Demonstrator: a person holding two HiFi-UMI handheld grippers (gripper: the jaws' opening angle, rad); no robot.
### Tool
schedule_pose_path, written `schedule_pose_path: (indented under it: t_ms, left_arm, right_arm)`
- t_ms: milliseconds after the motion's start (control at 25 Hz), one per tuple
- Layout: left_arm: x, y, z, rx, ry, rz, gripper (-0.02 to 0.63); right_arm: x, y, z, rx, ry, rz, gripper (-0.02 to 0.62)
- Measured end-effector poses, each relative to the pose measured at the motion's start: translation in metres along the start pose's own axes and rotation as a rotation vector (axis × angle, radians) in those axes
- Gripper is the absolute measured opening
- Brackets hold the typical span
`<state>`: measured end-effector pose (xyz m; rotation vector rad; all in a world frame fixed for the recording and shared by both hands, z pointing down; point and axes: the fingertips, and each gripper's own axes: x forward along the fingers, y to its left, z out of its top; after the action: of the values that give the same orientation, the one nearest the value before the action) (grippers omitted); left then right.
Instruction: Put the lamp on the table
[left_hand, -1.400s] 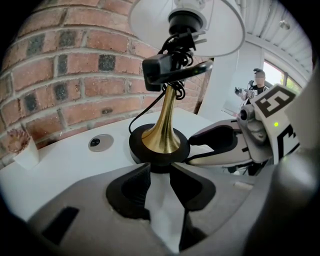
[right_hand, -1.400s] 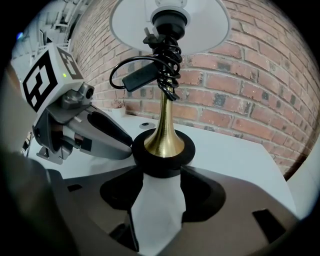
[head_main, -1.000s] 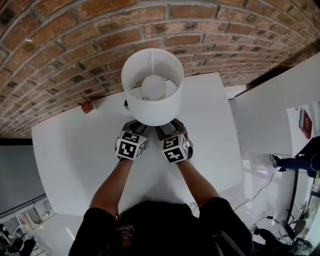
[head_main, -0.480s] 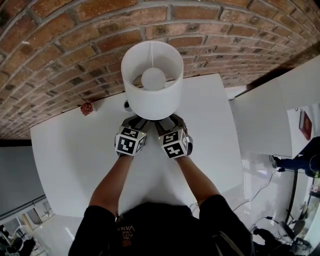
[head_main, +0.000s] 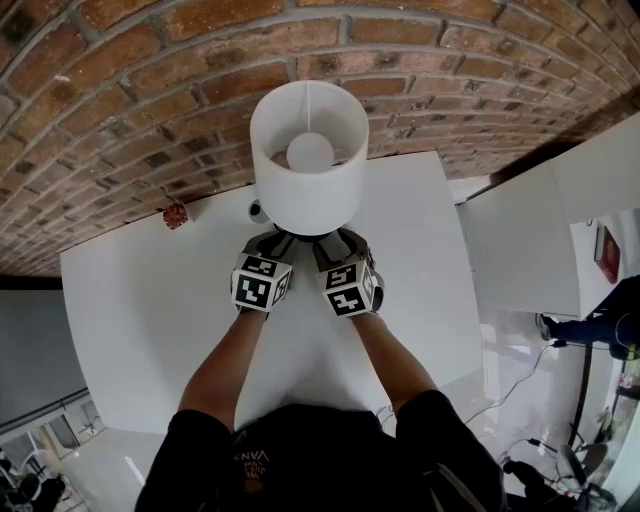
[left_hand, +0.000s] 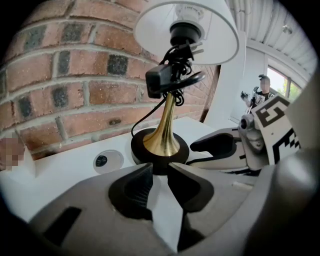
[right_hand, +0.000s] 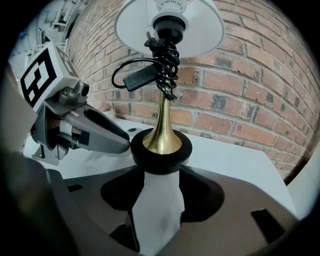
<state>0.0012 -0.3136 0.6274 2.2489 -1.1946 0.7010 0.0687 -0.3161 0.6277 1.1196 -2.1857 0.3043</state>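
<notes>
**Lamp upright on the desk, both tongs at its base**

The lamp (head_main: 308, 160) stands on the white desk (head_main: 130, 300), close before the brick wall (head_main: 150, 90). The left tongs (left_hand: 160, 172) are nearly together and closing on nothing, their tips just short of the lamp's black base (left_hand: 160, 149). The right tongs (right_hand: 161, 175) are spread wide, closing slightly, with the base at their mouth and not gripped.
</notes>
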Motion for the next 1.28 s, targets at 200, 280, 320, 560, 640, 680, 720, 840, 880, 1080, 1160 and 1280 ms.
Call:
schedule_pose_path:
  t_ms: [200,280,320,560,640,680,720,840,880,1080,1160,1280]
  left_arm:
    - [-0.017,-0.007,0.005,0.018,-0.03,0.008,0.083]
    - [-0.026,-0.012,0.003,0.031,-0.039,0.012,0.069]
    - [-0.031,-0.015,0.001,0.035,-0.044,0.012,0.064]
    - [-0.07,-0.035,-0.009,0.053,-0.087,0.008,0.014]
    - [-0.083,-0.043,-0.012,0.053,-0.102,-0.01,0.011]
    - [-0.09,-0.047,-0.013,0.052,-0.109,-0.021,0.011]
    - [-0.098,-0.051,-0.014,0.053,-0.116,-0.029,0.011]
    - [-0.12,-0.058,-0.012,0.065,-0.165,-0.041,0.011]
    - [-0.127,-0.061,-0.011,0.071,-0.187,-0.042,0.011]
    - [-0.163,-0.075,-0.015,0.088,-0.251,-0.069,0.011]
    - [-0.179,-0.078,-0.018,0.088,-0.265,-0.076,0.011]
    - [-0.207,-0.08,-0.022,0.09,-0.29,-0.087,0.011]
  right_arm:
    - [-0.017,0.002,-0.002,0.018,-0.013,-0.036,0.202]
    - [-0.028,0.005,-0.003,0.029,-0.02,-0.051,0.19]
    - [-0.035,0.006,-0.003,0.032,-0.026,-0.06,0.181]
    - [-0.082,0.021,-0.003,0.049,-0.076,-0.134,0.06]
    - [-0.099,0.025,-0.003,0.059,-0.099,-0.164,0.002]
    - [-0.107,0.028,-0.003,0.065,-0.108,-0.172,0.002]
    - [-0.114,0.032,-0.003,0.072,-0.117,-0.174,0.002]
    - [-0.134,0.048,0.003,0.123,-0.175,-0.146,0.002]
    - [-0.141,0.054,0.006,0.137,-0.199,-0.135,0.002]
    - [-0.171,0.082,0.015,0.167,-0.261,-0.133,0.002]
    - [-0.182,0.094,0.019,0.18,-0.272,-0.134,0.002]
    - [-0.2,0.112,0.026,0.189,-0.291,-0.145,0.0]
